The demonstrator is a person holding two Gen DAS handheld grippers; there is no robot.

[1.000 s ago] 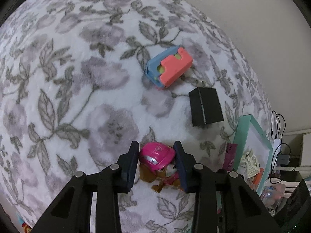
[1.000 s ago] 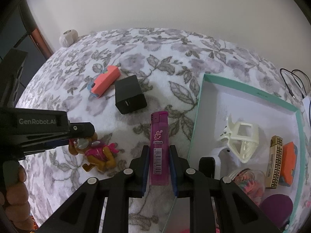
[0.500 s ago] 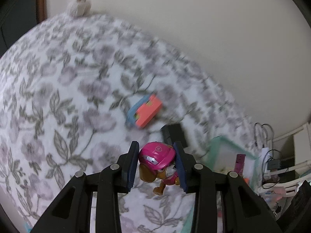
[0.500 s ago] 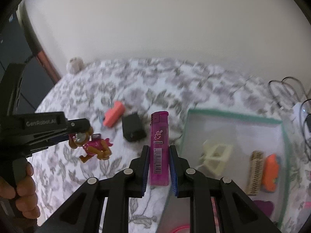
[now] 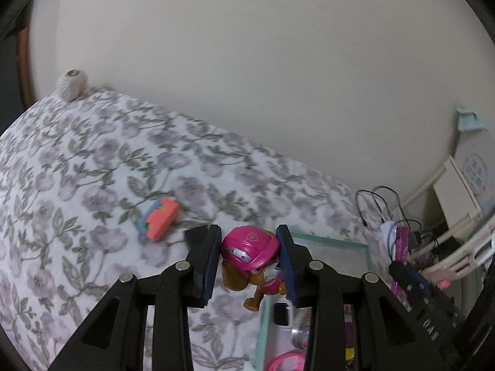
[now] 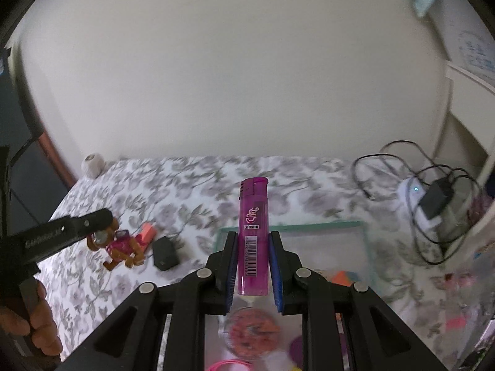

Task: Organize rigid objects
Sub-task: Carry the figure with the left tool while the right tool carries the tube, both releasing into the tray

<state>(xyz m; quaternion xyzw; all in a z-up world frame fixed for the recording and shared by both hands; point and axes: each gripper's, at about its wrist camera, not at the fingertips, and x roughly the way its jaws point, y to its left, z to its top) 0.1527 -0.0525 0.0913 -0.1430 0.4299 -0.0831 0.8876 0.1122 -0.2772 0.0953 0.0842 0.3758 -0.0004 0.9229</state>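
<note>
My left gripper is shut on a toy dog with a pink helmet, held in the air above the flowered blanket. In the right wrist view the same left gripper hangs at the left with the toy dog under it. My right gripper is shut on a pink lighter, upright between the pads, over the near part of a teal-rimmed box. An orange and blue toy and a black box lie on the blanket.
The teal-rimmed box holds several small items, among them a round container of orange bits. A ball of yarn sits at the blanket's far corner by the wall. Cables and a black charger lie to the right of the box.
Both grippers have risen off the blanket with the toy dog and the lighter in them. They have moved toward the teal-rimmed box. Both views now tilt up to the wall.
</note>
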